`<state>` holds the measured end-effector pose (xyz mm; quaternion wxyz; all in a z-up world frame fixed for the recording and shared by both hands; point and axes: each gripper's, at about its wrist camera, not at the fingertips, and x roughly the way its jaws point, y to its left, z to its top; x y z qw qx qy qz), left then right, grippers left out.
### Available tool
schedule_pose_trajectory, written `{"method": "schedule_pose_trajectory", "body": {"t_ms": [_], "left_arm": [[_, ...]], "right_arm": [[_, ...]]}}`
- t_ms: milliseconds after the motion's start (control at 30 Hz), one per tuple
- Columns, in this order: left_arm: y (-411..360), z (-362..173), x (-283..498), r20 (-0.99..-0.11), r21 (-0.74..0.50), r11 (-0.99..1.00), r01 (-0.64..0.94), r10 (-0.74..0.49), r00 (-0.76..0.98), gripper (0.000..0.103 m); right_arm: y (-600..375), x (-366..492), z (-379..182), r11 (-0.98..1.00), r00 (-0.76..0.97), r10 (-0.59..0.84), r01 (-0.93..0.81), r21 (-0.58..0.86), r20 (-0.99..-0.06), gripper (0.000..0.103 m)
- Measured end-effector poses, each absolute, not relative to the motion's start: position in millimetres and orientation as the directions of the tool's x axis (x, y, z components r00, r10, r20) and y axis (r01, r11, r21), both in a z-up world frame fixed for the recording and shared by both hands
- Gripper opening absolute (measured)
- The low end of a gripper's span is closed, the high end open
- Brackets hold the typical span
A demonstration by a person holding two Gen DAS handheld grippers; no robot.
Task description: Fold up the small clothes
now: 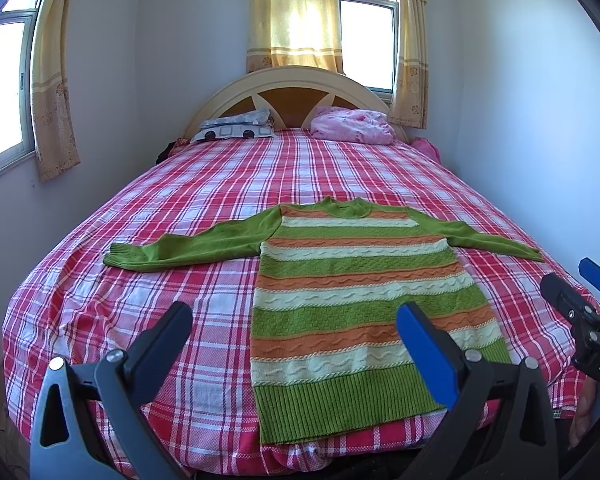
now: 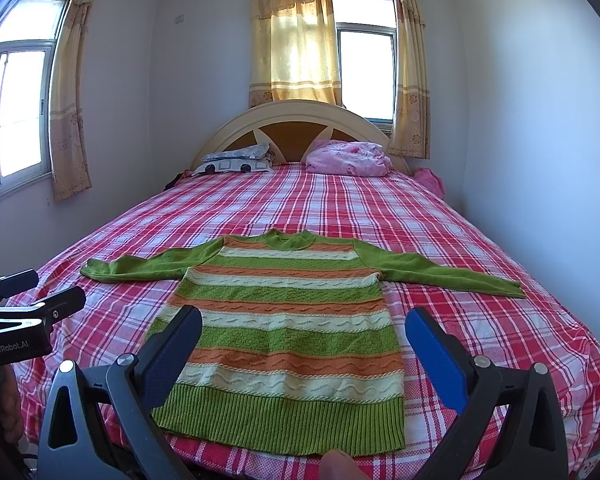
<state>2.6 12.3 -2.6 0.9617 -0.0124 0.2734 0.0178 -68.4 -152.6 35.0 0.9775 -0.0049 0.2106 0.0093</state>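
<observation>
A small knitted sweater (image 1: 356,288) (image 2: 288,320) with green, orange and cream stripes lies flat on the bed, hem toward me, both green sleeves spread sideways. My left gripper (image 1: 296,320) hovers open above the hem's left part, nothing between its fingers. My right gripper (image 2: 304,328) also stands open over the lower body of the sweater, holding nothing. The right gripper (image 1: 580,284) shows at the right edge of the left wrist view, and the left gripper (image 2: 40,284) shows at the left edge of the right wrist view.
A red and white checked sheet (image 1: 204,184) covers the bed. A patterned pillow (image 1: 236,126) and a pink bundle (image 1: 352,126) lie by the headboard (image 1: 292,80). Walls stand close on both sides. A fingertip (image 2: 336,466) shows at the bottom edge.
</observation>
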Motion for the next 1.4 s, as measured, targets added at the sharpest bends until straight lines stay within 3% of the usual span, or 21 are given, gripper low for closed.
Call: {"method": "schedule_pose_trajectory", "body": {"t_ms": [967, 1200, 1400], "left_arm": [[16, -5, 11, -0.537, -0.004, 0.999, -0.042, 0.033, 0.843, 0.103], [18, -13, 30, -0.522, 0.047, 0.998, -0.053, 0.069, 0.850, 0.103], [20, -30, 62, -0.558, 0.043, 0.998, -0.037, 0.055, 0.828, 0.103]], "right_arm": [[-154, -61, 28, 1.000, 0.904, 0.013, -0.021, -0.013, -0.427, 0.102], [-166, -38, 14, 1.000, 0.888, -0.006, 0.000, -0.012, -0.460, 0.102], [-184, -14, -4, 1.000, 0.867, -0.025, 0.024, -0.009, -0.497, 0.102]]}}
